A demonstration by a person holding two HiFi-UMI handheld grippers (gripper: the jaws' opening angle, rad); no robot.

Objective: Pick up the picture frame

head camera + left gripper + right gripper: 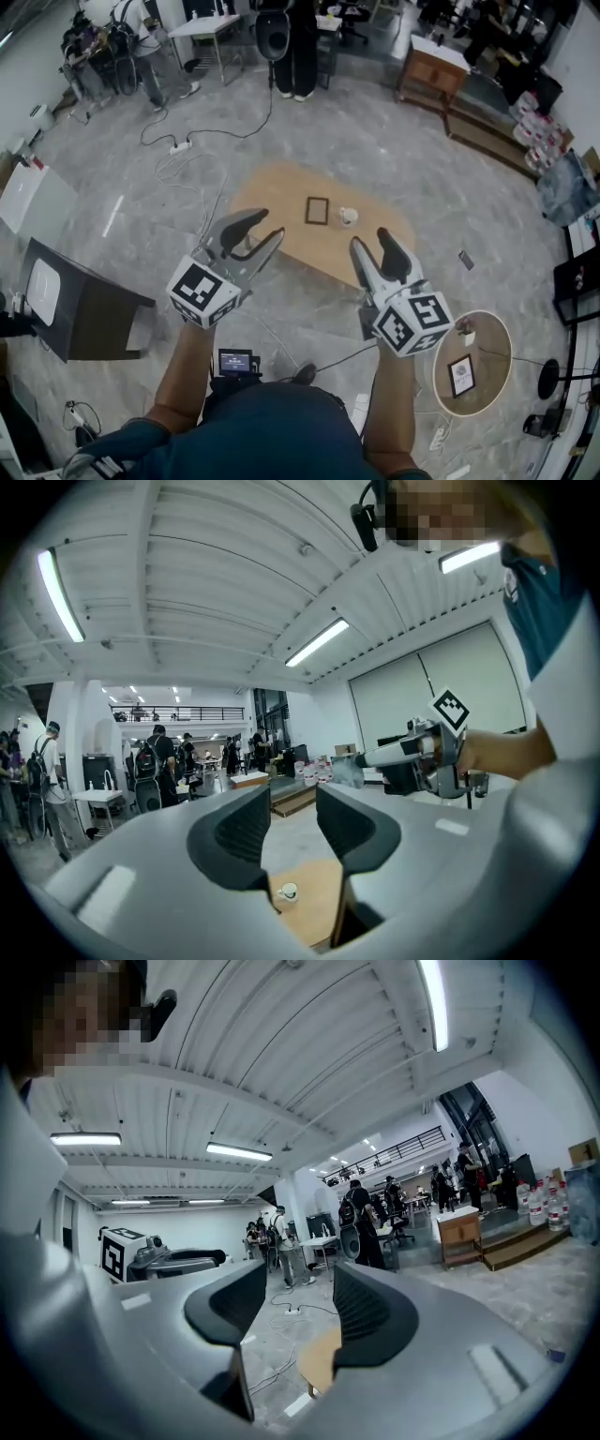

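– Two grippers, both with jaws apart and nothing between them: the left gripper (267, 225) and the right gripper (369, 238), held level, well short of the table (272, 192).
– Where's the picture frame (317, 210)?
– On the tabletop, apparently lying flat, just beside a cup (348, 217).
– So what's the best way in?
– Step closer, tip one gripper down and take a near edge, clear of the cup. Close slowly, because I think a thin frame could slide.

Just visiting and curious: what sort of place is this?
Probably a large open workshop or lab: cables across the grey floor, desks with people nearby, a low wooden table holding a picture frame.
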